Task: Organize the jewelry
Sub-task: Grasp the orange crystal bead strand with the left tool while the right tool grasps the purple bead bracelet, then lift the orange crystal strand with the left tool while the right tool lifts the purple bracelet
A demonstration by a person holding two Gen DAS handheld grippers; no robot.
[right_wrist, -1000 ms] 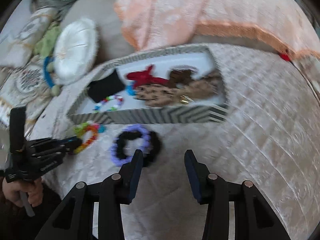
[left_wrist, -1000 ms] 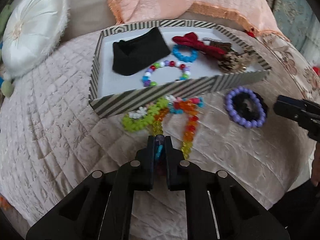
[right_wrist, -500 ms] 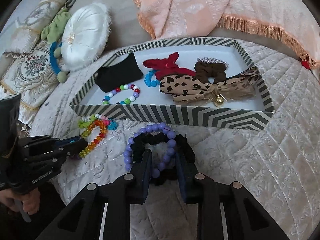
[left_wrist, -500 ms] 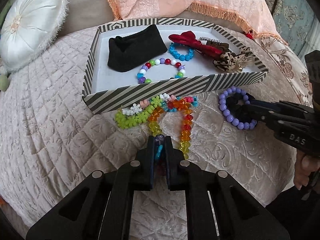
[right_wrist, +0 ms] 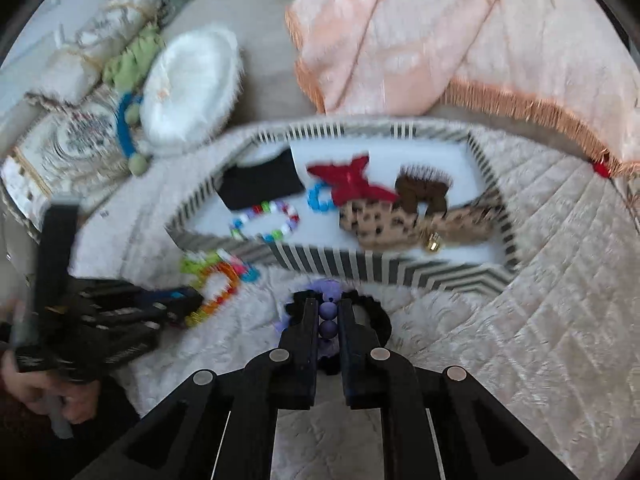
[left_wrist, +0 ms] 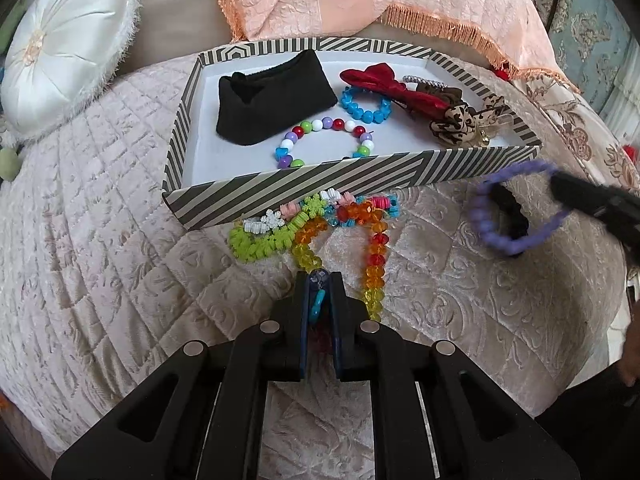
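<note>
My left gripper [left_wrist: 319,280] is shut on the rainbow crystal bead bracelet [left_wrist: 376,254], which lies on the quilt beside a green flower bracelet [left_wrist: 260,240], just in front of the striped tray [left_wrist: 304,186]. My right gripper [right_wrist: 329,306] is shut on the purple bead bracelet [right_wrist: 328,312] together with a black scrunchie [right_wrist: 376,316], lifted off the quilt; in the left wrist view it [left_wrist: 516,240] hangs blurred at the right. The tray holds a black pouch [left_wrist: 272,100], a multicolour bead bracelet [left_wrist: 326,140], a blue bracelet [left_wrist: 366,106], a red bow [left_wrist: 384,84] and a leopard bow [left_wrist: 460,122].
A white round cushion [left_wrist: 60,44] lies at the back left. A peach fringed blanket [left_wrist: 380,0] lies behind the tray. Embroidered pillows [right_wrist: 72,136] show at the left in the right wrist view. The quilt [left_wrist: 100,220] slopes off at the front and right.
My right gripper has closed on the purple bracelet and scrunchie and lifted them. My left gripper stays shut on the rainbow bracelet, hardly moved.
</note>
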